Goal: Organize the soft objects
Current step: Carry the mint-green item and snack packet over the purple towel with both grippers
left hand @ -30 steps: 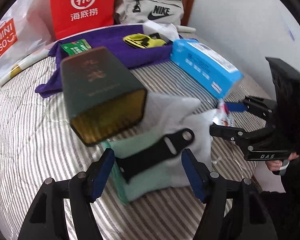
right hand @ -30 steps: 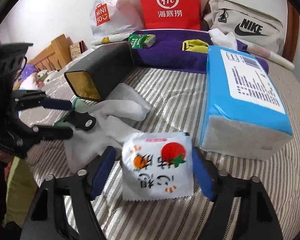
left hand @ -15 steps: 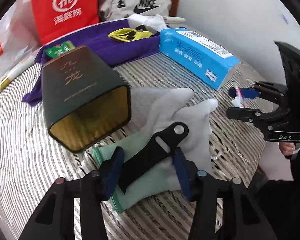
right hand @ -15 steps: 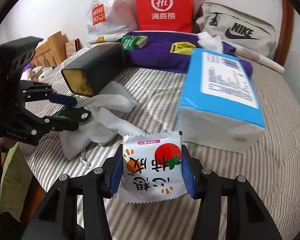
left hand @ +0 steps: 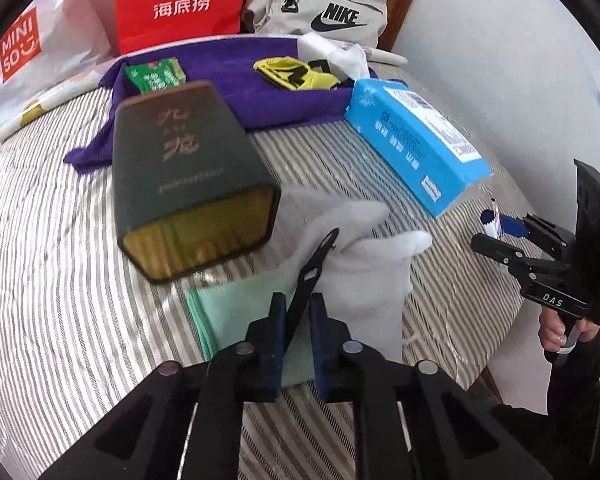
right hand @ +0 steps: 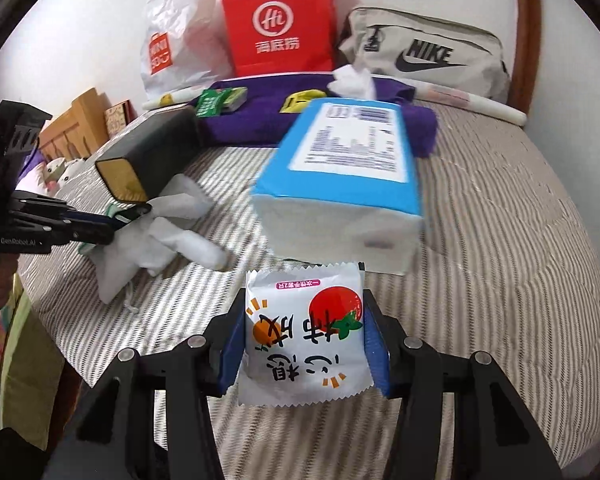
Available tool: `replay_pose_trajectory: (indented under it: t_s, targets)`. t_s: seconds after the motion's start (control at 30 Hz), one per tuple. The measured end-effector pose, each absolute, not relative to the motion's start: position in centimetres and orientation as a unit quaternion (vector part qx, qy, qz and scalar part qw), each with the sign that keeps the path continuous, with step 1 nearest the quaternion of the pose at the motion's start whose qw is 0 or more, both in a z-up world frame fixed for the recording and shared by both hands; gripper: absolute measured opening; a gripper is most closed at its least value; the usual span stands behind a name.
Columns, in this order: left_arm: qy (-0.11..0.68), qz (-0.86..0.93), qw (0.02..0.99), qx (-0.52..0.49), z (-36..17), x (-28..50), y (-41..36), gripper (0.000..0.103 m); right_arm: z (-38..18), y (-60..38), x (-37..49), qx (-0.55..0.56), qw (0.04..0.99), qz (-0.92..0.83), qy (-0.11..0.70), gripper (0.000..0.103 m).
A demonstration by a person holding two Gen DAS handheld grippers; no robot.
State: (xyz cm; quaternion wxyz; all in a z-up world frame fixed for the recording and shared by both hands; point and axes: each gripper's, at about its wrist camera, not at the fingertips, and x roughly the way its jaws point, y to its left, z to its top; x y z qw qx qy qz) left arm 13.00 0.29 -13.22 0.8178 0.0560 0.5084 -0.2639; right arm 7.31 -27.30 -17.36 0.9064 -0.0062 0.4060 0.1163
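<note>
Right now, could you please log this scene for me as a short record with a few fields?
surface: striped bedcover
left gripper: shut on the black strap lying over the white socks
right gripper: shut on the white snack packet
nearby: dark green box on its side, blue tissue pack
behind: purple towel, red bag, Nike pouch

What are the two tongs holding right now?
Left tongs: shut on the black strap.
Right tongs: shut on the snack packet.
</note>
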Motion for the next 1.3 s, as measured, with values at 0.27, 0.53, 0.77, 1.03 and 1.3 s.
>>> replay_pose_trajectory:
  t_s: [0.27, 0.53, 0.77, 1.03, 1.3]
  targets:
    - [0.536, -0.24, 0.808, 0.043, -14.6, 14.4, -0.8, 0.01, -18.8, -28.3, 8.1, -0.003, 0.9, 0.104, 0.423, 0.052]
    - [0.528, -0.229, 0.818, -0.005, -14.4, 14.3, 0.1, 0.006, -18.4, -28.2, 8.1, 0.011, 0.9, 0.126, 0.418, 0.052]
    - [0.525, -0.208, 0.824, -0.046, -13.5, 12.6, 2.1, 0.006, -17.1, -26.7, 7.5, 0.005, 0.901, 0.161, 0.403, 0.052]
    - [0.512, -0.189, 0.835, -0.065, -12.0, 11.2, 4.4, 0.006, -15.3, -25.7, 6.8, 0.001, 0.906, 0.175, 0.385, 0.052]
    - [0.527, -0.193, 0.826, -0.06, -13.6, 11.8, 3.6, 0.006, -14.4, -25.7, 6.6, -0.013, 0.906, 0.165, 0.388, 0.052]
